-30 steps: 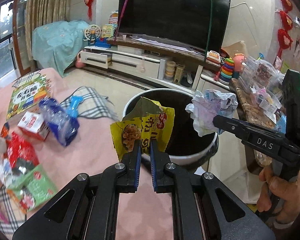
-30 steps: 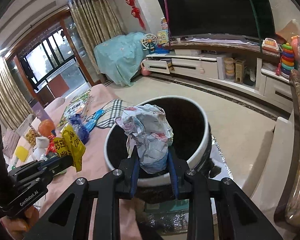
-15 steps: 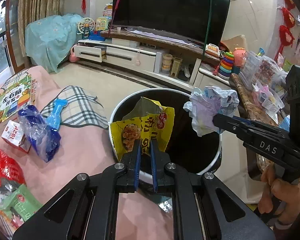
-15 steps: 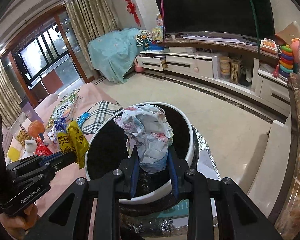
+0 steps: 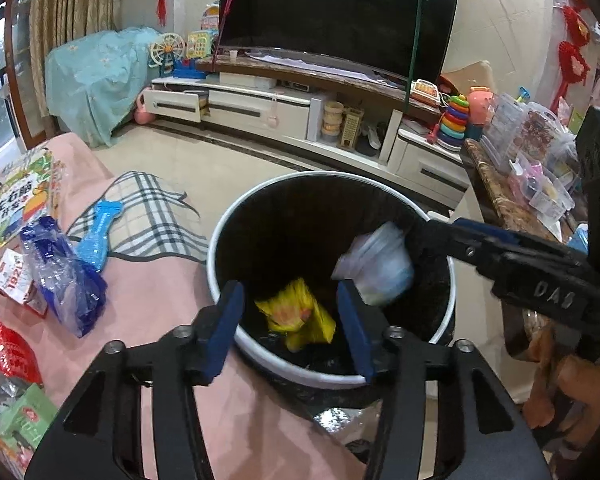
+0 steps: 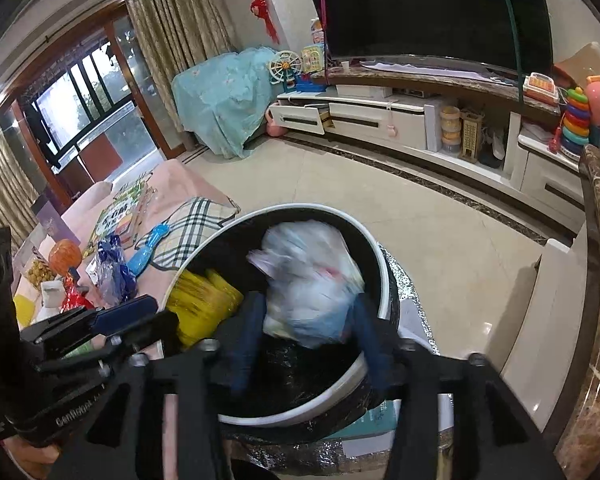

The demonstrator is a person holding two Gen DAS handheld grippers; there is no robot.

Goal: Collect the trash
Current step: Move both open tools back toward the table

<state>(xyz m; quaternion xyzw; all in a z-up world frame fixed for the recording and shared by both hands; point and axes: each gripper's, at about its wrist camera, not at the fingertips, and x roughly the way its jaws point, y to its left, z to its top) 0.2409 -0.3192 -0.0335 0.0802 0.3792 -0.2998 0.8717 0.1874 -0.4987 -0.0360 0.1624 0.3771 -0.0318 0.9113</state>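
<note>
Living room with glossy cream floor tiles, a big dark curved television point(image 5: 336, 12) sitting on a long white low cabinet point(image 5: 260, 108), tan curtains point(image 6: 172, 40) hanging by the window. A pink tablecloth point(image 5: 156, 292) is covering the near table, a round white-rimmed bin with a black liner point(image 5: 384, 184) standing right at its edge.

The left gripper point(image 5: 292, 320) is hanging over the near rim, its blue-padded jaws having just been opening, nothing pressed between them; a crumpled yellow snack wrapper point(image 5: 298, 316) is showing in the gap, blurred, free of the pads, down inside the bin. The right gripper point(image 6: 308, 340) is reaching over the bin too, jaws also just having been opening and standing apart; a crumpled pale paper-and-plastic wad point(image 6: 308, 280) is blurred between and just above its fingers, no pad pressing on it, over the bin mouth. In the left view that wad point(image 5: 376, 268) is sitting off the right gripper's tip, inside the bin's outline.

Still lying on the cloth: a crinkly blue clear plastic bag point(image 5: 62, 276), a light blue bone-shaped plastic toy point(image 5: 100, 236) on a checked grey-white cloth point(image 5: 148, 216), a small red-and-white carton point(image 5: 16, 284), a shiny red foil pack point(image 5: 4, 360), a green packet point(image 5: 24, 420), a colourful children's book point(image 5: 16, 200). None of it is blocking the bin. Silver foil sheet point(image 6: 404, 280) is wrinkling under the bin base. Stacking-ring toy point(image 5: 454, 124) is standing on the cabinet's end, teal sheet point(image 5: 96, 76) draping furniture at the left.
</note>
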